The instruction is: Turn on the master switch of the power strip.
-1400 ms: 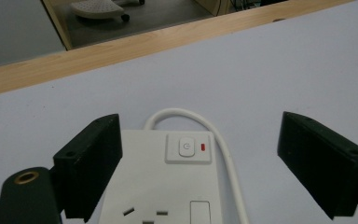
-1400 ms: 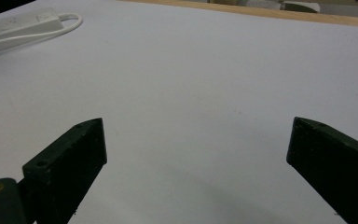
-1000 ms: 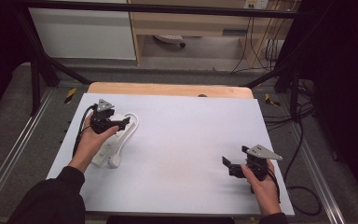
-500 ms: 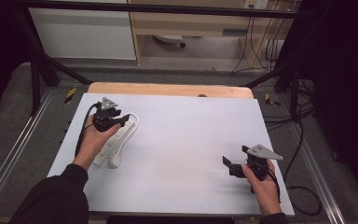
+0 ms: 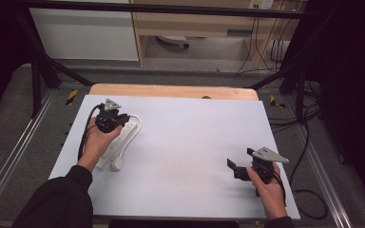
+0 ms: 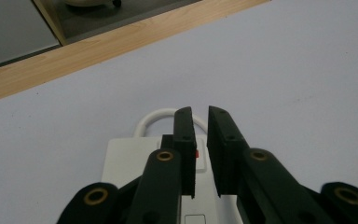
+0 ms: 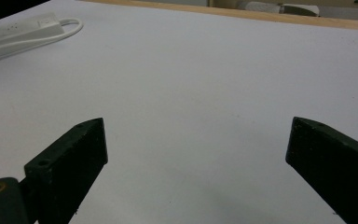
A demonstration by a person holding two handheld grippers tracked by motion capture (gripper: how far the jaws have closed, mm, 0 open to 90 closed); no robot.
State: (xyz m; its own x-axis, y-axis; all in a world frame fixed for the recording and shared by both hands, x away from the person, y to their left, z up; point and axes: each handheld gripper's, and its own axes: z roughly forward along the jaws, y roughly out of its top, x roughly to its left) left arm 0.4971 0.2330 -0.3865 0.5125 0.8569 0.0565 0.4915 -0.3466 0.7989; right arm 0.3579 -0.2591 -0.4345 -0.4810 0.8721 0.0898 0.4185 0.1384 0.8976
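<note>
left jaws nearly shut over the power strip's switch end; risk notes

high view: the white power strip (image 5: 120, 142) lies on the counter (image 5: 190, 142) toward its left edge, its white cord (image 5: 136, 124) looping off the far end. the left hand-held gripper (image 5: 117, 118) sits over that far end, the hand covering the strip's middle. the right hand-held gripper (image 5: 234, 167) rests on the counter well to the right of the strip, touching nothing.

left gripper view: the jaws have just been closing and now stand with a narrow gap between them, nothing pinched in it. their tips hang above the strip's far end, where a red-marked switch (image 6: 196, 154) sits just beside the left-hand jaw. whether a tip touches the switch i cannot tell. judgement: if the aim is to press the switch, a tip landing beside the rocker would shove the light strip along the smooth counter, and a hard push at this end could tip the near end up. the cord loop just beyond the tips could also snag.

right gripper view: jaws spread wide and empty, with the strip far off at upper left. judgement: too far to steady the strip if it slides.
</note>
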